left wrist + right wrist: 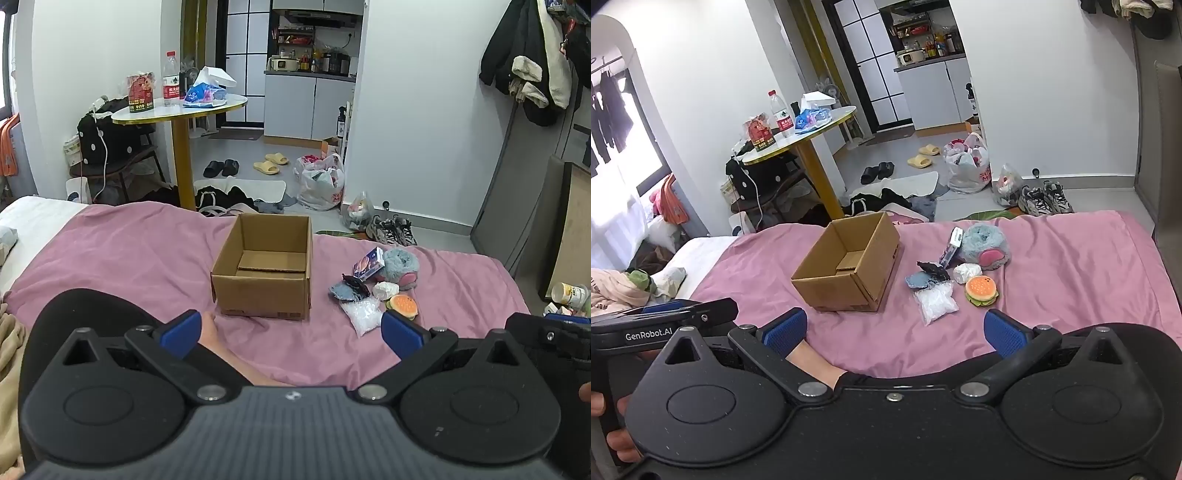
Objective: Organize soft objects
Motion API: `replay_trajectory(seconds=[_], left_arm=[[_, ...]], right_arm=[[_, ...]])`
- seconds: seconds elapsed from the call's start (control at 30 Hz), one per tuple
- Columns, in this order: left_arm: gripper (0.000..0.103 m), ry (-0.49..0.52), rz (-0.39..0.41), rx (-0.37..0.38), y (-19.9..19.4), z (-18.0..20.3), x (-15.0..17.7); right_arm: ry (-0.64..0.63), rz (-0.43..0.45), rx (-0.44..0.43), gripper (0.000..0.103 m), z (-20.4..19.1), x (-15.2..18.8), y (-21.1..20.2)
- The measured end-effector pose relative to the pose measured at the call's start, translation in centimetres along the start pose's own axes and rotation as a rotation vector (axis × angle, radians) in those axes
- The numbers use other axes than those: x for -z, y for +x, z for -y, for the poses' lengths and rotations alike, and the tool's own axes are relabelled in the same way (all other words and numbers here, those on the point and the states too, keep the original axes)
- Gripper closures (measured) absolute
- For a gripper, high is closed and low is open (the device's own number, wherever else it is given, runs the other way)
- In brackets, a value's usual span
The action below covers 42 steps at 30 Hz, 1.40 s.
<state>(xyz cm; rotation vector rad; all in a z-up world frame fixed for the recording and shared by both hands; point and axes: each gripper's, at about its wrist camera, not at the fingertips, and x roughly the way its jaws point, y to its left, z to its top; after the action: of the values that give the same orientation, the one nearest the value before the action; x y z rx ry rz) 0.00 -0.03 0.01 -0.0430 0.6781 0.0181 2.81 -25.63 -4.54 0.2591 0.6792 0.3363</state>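
Bed (pixel 129 258) has lots of bare pink sheet left of the box (pixel 264 273), which sits open and empty mid-bed. Soft stuff is right of the box: plush (pixel 402 267), burger (pixel 403 305), bead bag (pixel 364 315). Both hand-held grippers, left (pixel 291 330) and right (pixel 895 330), spread wide, holding nothing.

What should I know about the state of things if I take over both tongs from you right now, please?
Left tongs: open, empty, held back above the pink bedsheet.
Right tongs: open, empty, likewise.
Open brown cardboard box: nothing visible inside.
Right of the box, all loose on the sheet: fluffy blue-grey plush, burger-shaped squishy toy, white crumpled ball, clear bag of white filling, blue cloth scrap, small printed carton.
Done: nothing. Left: everything.
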Motion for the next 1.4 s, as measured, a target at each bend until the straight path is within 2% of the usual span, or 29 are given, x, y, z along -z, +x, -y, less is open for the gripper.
replay_trajectory(seconds=[0.47,1.4], left_arm=[[0.0,0.008,0.0,0.022,0.1,-0.3,0.6],[0.0,0.03,-0.006,0.063,-0.2,1.8,-0.5]], right_arm=[[-0.016,0.006,0.02,0.0,0.1,0.0,0.0],[-0.006,0.009,0.025,0.0,0.5,-0.1,-0.3]])
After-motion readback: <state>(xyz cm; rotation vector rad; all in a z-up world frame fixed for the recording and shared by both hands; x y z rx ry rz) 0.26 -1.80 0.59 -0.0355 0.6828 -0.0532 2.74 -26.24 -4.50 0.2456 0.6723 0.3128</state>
